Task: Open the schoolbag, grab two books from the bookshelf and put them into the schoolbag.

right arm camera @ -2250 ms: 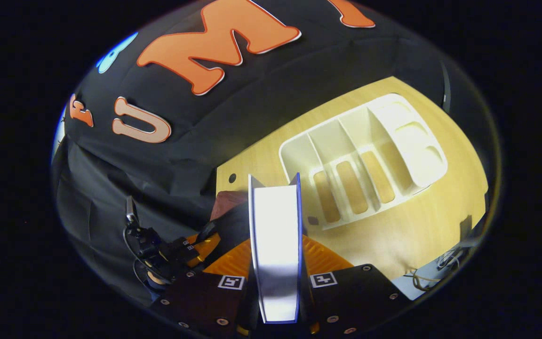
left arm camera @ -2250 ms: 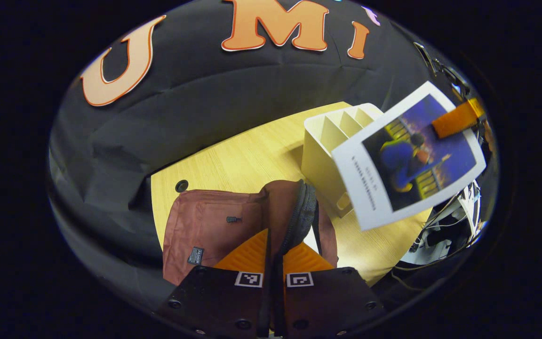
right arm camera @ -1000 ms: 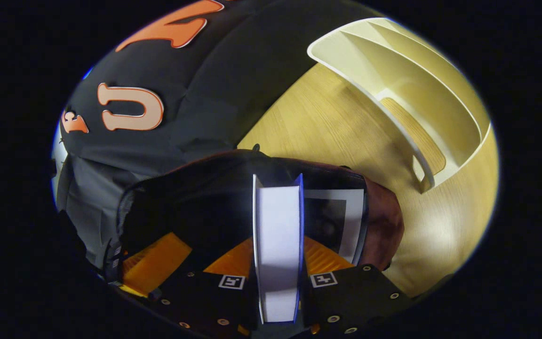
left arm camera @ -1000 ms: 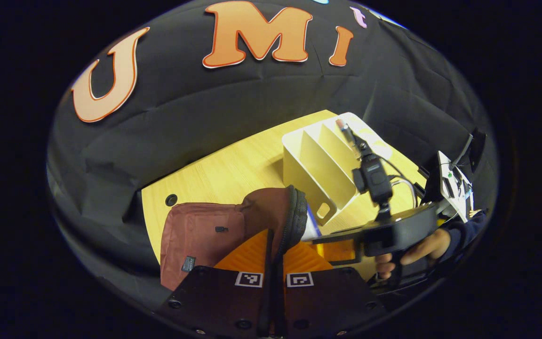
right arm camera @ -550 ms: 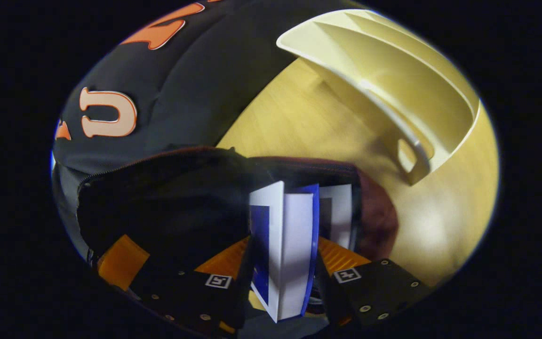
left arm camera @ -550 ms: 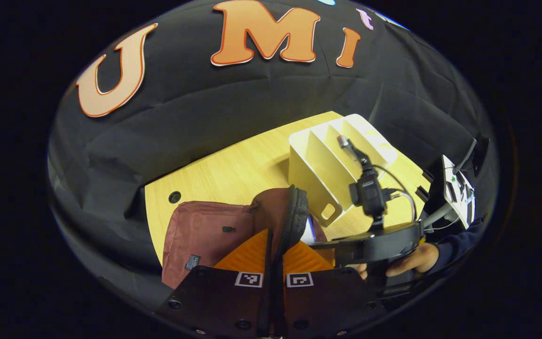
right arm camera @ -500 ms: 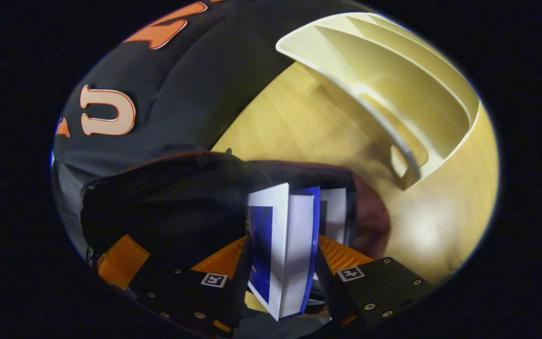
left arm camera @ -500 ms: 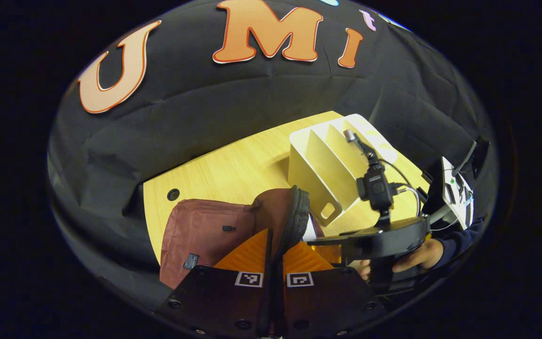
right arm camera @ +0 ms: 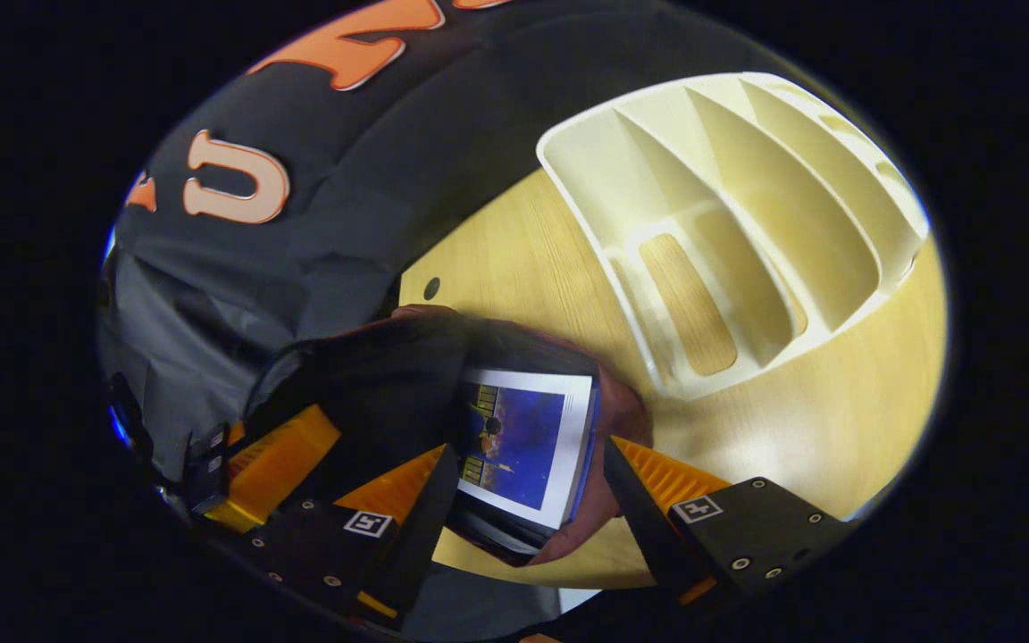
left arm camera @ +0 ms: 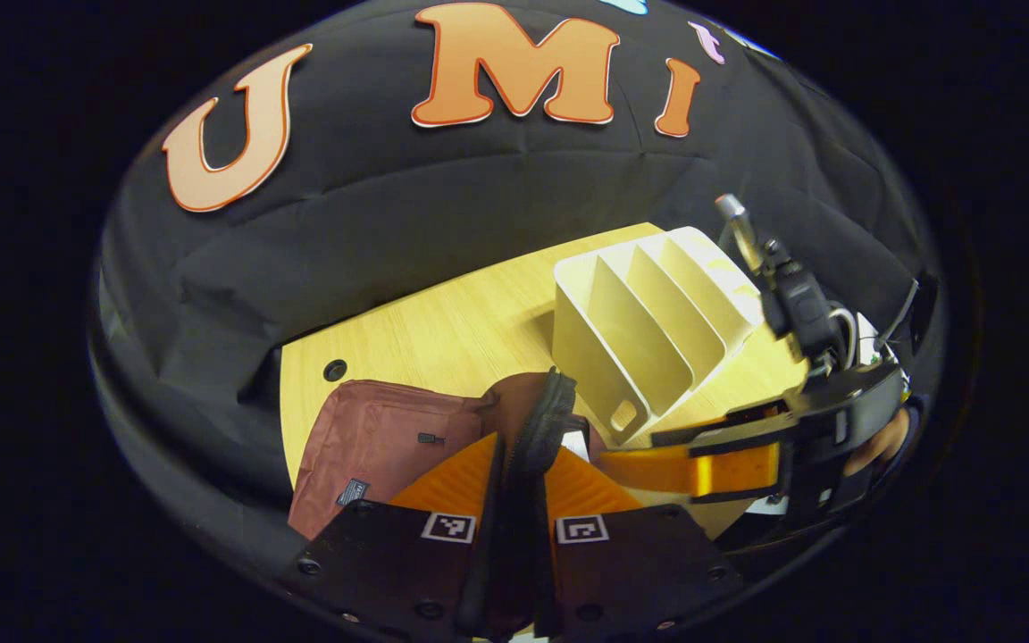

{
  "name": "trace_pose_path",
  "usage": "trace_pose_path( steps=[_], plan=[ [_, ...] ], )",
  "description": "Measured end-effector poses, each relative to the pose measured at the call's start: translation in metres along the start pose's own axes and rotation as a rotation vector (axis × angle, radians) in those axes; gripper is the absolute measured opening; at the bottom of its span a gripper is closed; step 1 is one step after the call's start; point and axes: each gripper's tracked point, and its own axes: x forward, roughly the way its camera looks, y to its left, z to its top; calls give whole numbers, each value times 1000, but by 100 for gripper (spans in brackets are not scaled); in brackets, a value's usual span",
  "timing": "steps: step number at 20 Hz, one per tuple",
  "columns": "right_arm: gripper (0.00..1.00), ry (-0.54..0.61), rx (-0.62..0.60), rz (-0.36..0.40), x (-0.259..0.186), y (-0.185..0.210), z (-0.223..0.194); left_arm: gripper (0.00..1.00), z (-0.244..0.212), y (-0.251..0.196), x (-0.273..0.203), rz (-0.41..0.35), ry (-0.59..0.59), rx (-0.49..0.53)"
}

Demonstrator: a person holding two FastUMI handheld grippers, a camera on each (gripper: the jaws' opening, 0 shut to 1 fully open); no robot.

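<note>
The left gripper (left arm camera: 514,487) pinches the maroon fabric schoolbag's (left arm camera: 372,433) zipper edge on the pale wooden desk (left arm camera: 443,330); a cream slotted bookshelf (left arm camera: 648,313) stands right.

Dim booth, sharp focus — fisheye bends edges, glare on the table (right arm camera: 836,429).

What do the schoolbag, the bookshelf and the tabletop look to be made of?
Schoolbag: matte maroon woven fabric, creased, with a zip edge. Bookshelf: probably moulded plastic, smooth cream, rounded dividers. Tabletop: light wood-grain surface, likely laminate.
</note>
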Motion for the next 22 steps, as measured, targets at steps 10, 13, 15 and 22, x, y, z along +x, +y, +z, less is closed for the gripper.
trace_pose_path(
  steps=[10,13,15,22],
  plan=[
    [98,-232,-212,-21,-125,-88,121,99,54,-79,-16,115,-148,-142],
    [97,-329,-306,-37,-154,-100,152,99,92,-110,-30,157,-262,-134],
    [97,-426,-396,-64,-178,-100,176,99,111,-136,-40,167,-326,-140],
    [97,-785,-512,-108,-281,-75,232,96,200,-168,-83,273,-585,-107]
  ],
)
